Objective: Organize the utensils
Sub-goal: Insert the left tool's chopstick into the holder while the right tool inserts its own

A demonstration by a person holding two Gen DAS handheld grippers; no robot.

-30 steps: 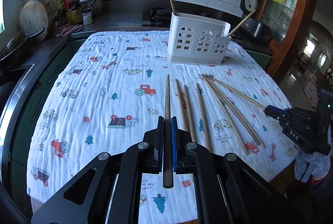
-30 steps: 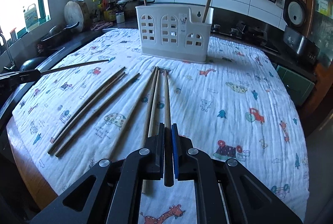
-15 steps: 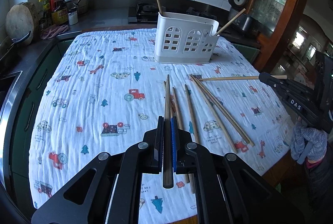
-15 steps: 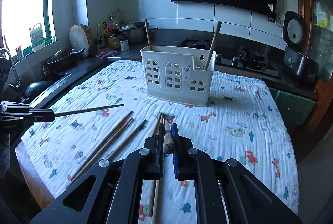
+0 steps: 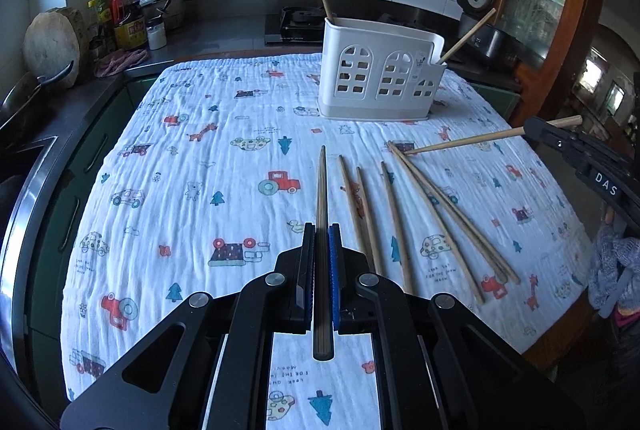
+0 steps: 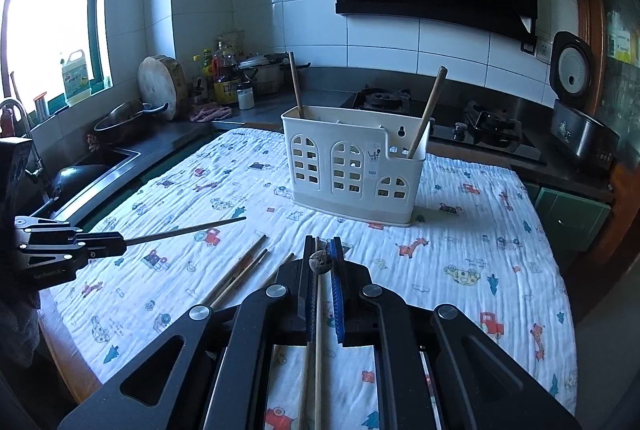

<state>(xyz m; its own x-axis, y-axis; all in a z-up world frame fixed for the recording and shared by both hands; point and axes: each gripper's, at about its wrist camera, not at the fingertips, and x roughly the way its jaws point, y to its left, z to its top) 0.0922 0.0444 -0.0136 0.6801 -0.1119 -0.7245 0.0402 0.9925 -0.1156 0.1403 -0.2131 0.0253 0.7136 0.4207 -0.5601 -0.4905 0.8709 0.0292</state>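
The left claw [image 5: 321,262] is clamped shut on a dark wooden chopstick [image 5: 321,190], whose tapered tip reaches out over the patterned cloth [image 5: 192,190] on the counter while its blunt end juts back between the claw's arms. The right claw [image 6: 322,270] is likewise closed on a pale chopstick [image 5: 472,140]; its own camera sees that stick almost end-on, so only the rough butt shows clearly, and the shaft behind it blurs into loose sticks lying underneath. From the left wrist view the pale chopstick slants down, its tip at or just above the cloth near the ends of the loose ones; contact cannot be told.

Five loose chopsticks [image 5: 394,218] lie on the cloth toward the counter's near right corner, their near ends partly hidden by the left claw's frame. The white utensil holder [image 5: 380,78] stands upright near the far edge, two chopsticks [image 6: 426,114] leaning in it; its inner dividers cannot be made out. A gloved hand [image 5: 612,254] is cut off at the frame edge.
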